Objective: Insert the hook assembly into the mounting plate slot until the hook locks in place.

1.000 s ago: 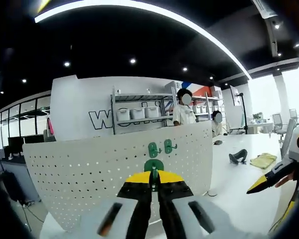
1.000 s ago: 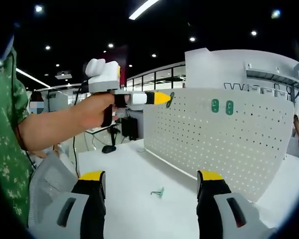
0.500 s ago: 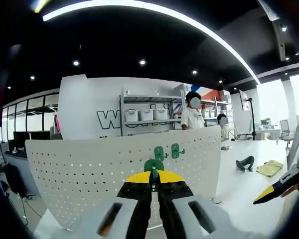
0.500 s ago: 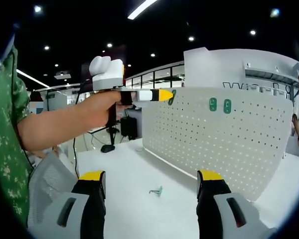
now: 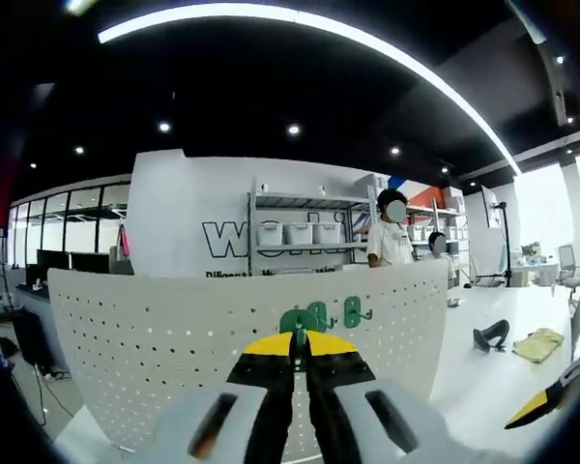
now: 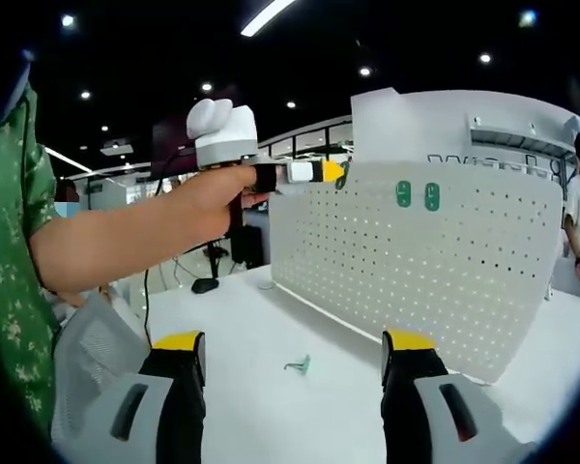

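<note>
Hook assembly [image 5: 297,322], green plastic, is clamped in the left gripper [image 5: 298,350] near the perforated white mounting plate [image 6: 435,261]. Right gripper [image 6: 295,362] jaws stand wide, empty.

Pegboard [image 6: 420,266] upright across open tabletop [image 6: 271,387]

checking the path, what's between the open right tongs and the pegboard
In the right gripper view, bare white tabletop with one loose green hook lies between the right tongs and the pegboard.

Left gripper [image 6: 340,172] with green hook [image 5: 298,322] raised, closer to pegboard [image 6: 416,261] top edge; jaws stay clamped — right unchanged.
</note>
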`<state>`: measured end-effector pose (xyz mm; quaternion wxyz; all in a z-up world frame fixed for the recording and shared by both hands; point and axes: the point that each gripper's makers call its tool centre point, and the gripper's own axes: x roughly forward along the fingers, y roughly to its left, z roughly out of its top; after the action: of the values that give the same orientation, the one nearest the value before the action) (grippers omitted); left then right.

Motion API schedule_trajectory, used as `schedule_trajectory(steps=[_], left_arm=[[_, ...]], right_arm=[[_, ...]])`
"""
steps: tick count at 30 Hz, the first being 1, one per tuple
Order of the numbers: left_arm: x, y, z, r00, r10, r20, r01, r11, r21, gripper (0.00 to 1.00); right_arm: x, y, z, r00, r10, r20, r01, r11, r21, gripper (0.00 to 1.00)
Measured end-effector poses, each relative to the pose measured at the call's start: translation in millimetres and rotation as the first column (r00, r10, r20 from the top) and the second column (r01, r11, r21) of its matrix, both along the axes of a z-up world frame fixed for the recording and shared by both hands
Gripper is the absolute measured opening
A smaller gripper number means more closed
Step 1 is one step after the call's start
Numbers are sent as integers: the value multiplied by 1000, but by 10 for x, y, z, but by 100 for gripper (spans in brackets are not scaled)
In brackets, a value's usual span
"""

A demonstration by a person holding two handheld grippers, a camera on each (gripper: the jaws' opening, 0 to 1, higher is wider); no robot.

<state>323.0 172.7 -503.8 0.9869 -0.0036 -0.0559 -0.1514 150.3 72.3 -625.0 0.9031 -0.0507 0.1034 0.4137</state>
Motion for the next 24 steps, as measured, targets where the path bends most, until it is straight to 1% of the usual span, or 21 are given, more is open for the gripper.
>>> schedule_trajectory(steps=[9,17,24], left_arm=[[138,-12,88,999,36,38,-35,999,-35,3],[233,-78,100,998,52,47,-49,996,-68,3],[367,-67,72,994,94,46,-90,992,-94,3]], right_arm=[[58,-58,-51,1000,-10,-14,10,1000,-3,76],[98,-117,-75,1000,-15,-23,15,1000,-4,76],[115,-203,-69,1000,-13,-26,13,1000,-10,76]])
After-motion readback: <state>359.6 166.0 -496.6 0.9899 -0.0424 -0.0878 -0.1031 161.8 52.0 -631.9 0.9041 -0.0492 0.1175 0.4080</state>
